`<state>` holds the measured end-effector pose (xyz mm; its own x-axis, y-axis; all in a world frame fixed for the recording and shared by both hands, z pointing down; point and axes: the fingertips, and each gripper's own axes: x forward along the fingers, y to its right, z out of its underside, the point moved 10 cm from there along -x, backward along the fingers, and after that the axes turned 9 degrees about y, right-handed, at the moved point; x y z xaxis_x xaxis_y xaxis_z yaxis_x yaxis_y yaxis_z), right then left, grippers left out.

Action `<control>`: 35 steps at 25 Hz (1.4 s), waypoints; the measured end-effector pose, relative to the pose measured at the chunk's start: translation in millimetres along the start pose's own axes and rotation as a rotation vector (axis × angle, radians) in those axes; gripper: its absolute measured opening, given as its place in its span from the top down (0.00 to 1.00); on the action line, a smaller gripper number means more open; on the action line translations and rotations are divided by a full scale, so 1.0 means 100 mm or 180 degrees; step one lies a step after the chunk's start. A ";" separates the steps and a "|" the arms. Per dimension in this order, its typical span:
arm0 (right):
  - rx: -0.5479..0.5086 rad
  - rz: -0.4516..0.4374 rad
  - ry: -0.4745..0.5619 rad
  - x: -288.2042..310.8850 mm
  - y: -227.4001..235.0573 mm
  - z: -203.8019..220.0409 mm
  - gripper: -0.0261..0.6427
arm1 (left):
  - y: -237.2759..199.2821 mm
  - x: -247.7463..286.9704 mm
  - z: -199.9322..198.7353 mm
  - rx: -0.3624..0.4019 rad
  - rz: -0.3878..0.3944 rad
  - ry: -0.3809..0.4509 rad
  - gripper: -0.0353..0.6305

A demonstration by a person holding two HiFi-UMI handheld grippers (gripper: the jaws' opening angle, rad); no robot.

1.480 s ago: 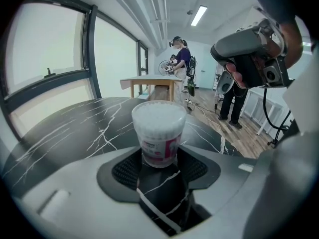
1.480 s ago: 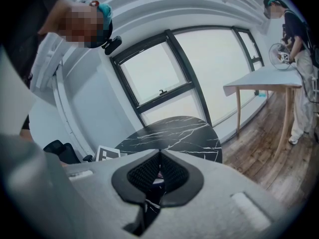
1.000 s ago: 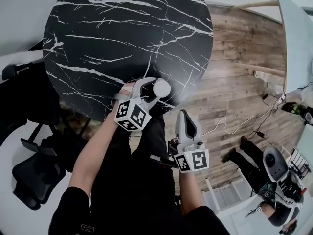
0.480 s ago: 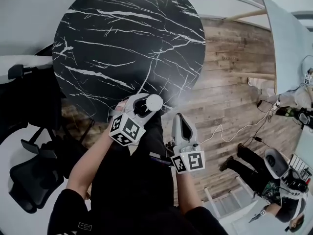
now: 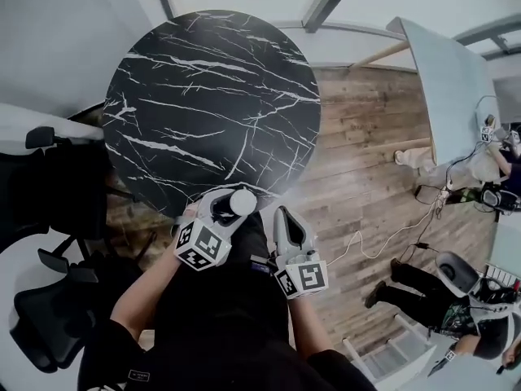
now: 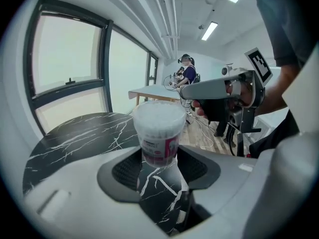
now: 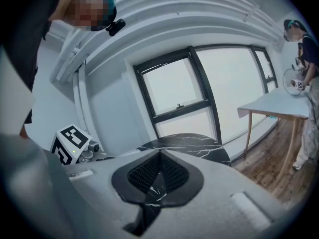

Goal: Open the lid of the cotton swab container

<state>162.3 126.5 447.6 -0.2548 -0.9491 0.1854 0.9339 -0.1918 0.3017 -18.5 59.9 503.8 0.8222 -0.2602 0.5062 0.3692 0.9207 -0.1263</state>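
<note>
The round black marble surface (image 5: 212,96) is bare. Both my grippers are off its near edge, above my lap.

My left gripper (image 5: 228,208) is just beside that edge. Its fingers stand well apart and press on the lower part of the container (image 6: 158,128), which stands upright between them, in the air and not on the surface. My right gripper (image 5: 282,217) is a little further from the edge. Its fingers are fully together and hold nothing.

The container is a small round tub of clear plastic, full of cotton swabs, with a pink label. I judge it very light, smooth and a little slippery, and its thin wall may bend if I squeeze hard. So the left fingers should keep the body low, under the lid (image 6: 158,114), with moderate force only. The right fingers should open and take the lid by its rim, then lift or twist it. I cannot tell which way it opens.

Compared with one second ago, both grippers are further back from the surface. Then the container was over its near edge. The grip of the left fingers and the closed right fingers are the same.
</note>
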 end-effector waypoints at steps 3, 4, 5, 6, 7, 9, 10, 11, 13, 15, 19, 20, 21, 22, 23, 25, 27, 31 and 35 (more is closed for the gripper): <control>-0.0099 -0.0070 0.0015 -0.03 -0.10 -0.08 0.97 | 0.02 -0.11 -0.07 -0.0038 -0.0078 -0.0002 0.60; -0.0122 -0.0095 0.0016 -0.04 -0.14 -0.09 0.97 | 0.03 -0.15 -0.09 -0.0032 -0.0103 -0.0008 0.60; -0.0138 -0.0122 0.0018 -0.04 -0.18 -0.09 0.97 | 0.04 -0.20 -0.11 -0.0022 -0.0130 -0.0011 0.60; -0.0152 -0.0149 0.0021 -0.05 -0.23 -0.10 0.97 | 0.04 -0.25 -0.13 -0.0013 -0.0159 -0.0004 0.60; -0.0173 -0.0172 0.0026 -0.06 -0.28 -0.11 0.97 | 0.06 -0.30 -0.15 -0.0008 -0.0191 0.0016 0.60; -0.0246 -0.0203 0.0027 -0.08 -0.38 -0.13 0.97 | 0.09 -0.40 -0.20 -0.0010 -0.0239 0.0068 0.60; -0.0287 -0.0218 0.0020 -0.08 -0.42 -0.14 0.97 | 0.10 -0.44 -0.21 -0.0011 -0.0248 0.0080 0.60; -0.0331 -0.0243 0.0012 -0.09 -0.46 -0.15 0.97 | 0.12 -0.48 -0.23 -0.0006 -0.0250 0.0079 0.60; -0.0414 -0.0311 -0.0007 -0.10 -0.54 -0.17 0.97 | 0.15 -0.56 -0.24 0.0007 -0.0240 0.0058 0.60; -0.0442 -0.0389 -0.0019 -0.12 -0.60 -0.17 0.96 | 0.16 -0.65 -0.24 -0.0004 -0.0206 0.0048 0.60; -0.0418 -0.0551 -0.0017 -0.13 -0.71 -0.23 0.87 | 0.14 -0.77 -0.27 0.0003 -0.0192 0.0045 0.60; -0.0421 -0.0591 -0.0011 -0.13 -0.74 -0.25 0.84 | 0.13 -0.79 -0.27 0.0016 -0.0202 0.0040 0.60; -0.0432 -0.0634 -0.0011 -0.13 -0.78 -0.26 0.82 | 0.13 -0.80 -0.27 0.0027 -0.0214 0.0034 0.60; -0.0457 -0.0681 -0.0023 -0.12 -0.81 -0.26 0.79 | 0.14 -0.81 -0.27 0.0039 -0.0230 0.0023 0.60; -0.0498 -0.0729 -0.0041 -0.12 -0.85 -0.26 0.77 | 0.15 -0.83 -0.27 0.0057 -0.0251 0.0006 0.60; -0.0569 -0.0814 -0.0087 -0.10 -0.92 -0.25 0.72 | 0.17 -0.85 -0.27 0.0099 -0.0290 -0.0026 0.60; -0.0577 -0.0883 -0.0117 -0.09 -0.96 -0.23 0.68 | 0.19 -0.86 -0.27 0.0097 -0.0309 -0.0027 0.60; -0.0618 -0.0999 -0.0120 -0.09 -1.01 -0.24 0.64 | 0.20 -0.87 -0.24 0.0049 -0.0321 -0.0028 0.60; -0.0691 -0.1102 -0.0141 -0.08 -1.05 -0.24 0.60 | 0.24 -0.87 -0.22 0.0076 -0.0298 -0.0056 0.60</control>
<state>72.2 147.9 392.0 -0.5695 -0.8083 0.1491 0.8210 -0.5509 0.1498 -71.5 98.3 437.8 0.7767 -0.3405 0.5299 0.4335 0.8993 -0.0575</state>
